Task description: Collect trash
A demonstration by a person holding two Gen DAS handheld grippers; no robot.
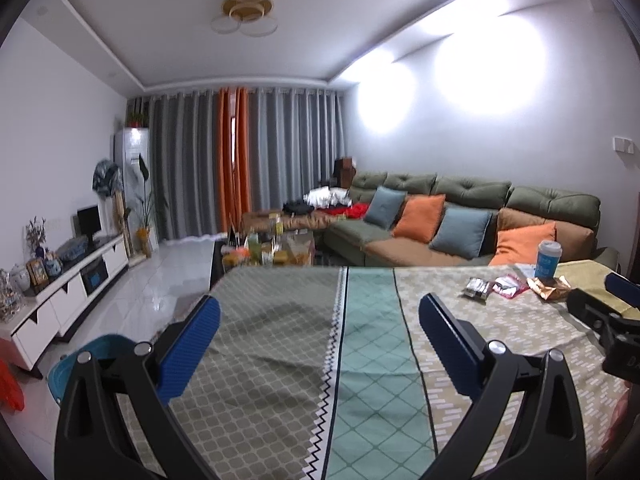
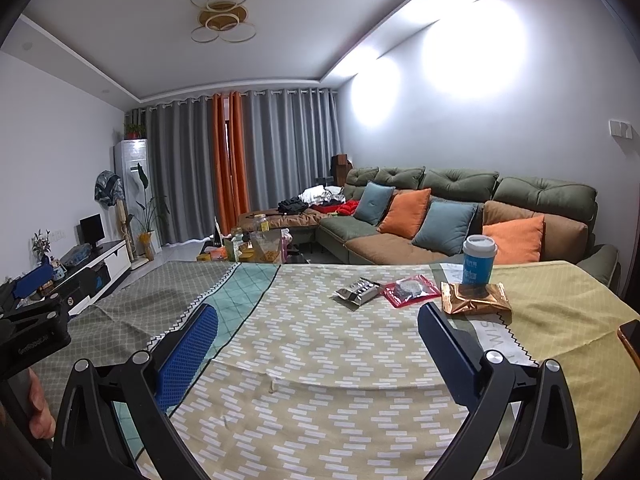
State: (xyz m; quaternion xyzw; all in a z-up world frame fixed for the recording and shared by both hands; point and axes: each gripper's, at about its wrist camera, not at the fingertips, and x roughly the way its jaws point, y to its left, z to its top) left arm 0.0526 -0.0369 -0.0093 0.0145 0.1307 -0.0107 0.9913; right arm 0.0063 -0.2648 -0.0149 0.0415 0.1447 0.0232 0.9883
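Three empty snack wrappers lie together on the cloth-covered table (image 2: 320, 360): a silver one (image 2: 358, 291), a red one (image 2: 412, 290) and a crumpled gold one (image 2: 474, 300). A blue paper cup with a white lid (image 2: 478, 260) stands just behind the gold wrapper. My right gripper (image 2: 318, 312) is open and empty, a short way in front of the wrappers. My left gripper (image 1: 320, 304) is also open and empty, over the table's left half. From there the silver wrapper (image 1: 478, 289), red wrapper (image 1: 509, 286), gold wrapper (image 1: 549, 288) and cup (image 1: 549, 258) sit far to the right.
A teal bin (image 1: 86, 364) stands on the floor past the table's left edge. A dark phone (image 2: 632, 336) lies at the table's right edge. Beyond the table are a green sofa (image 2: 460, 188) with cushions, a cluttered coffee table (image 2: 260, 246) and a white TV cabinet (image 1: 80, 280).
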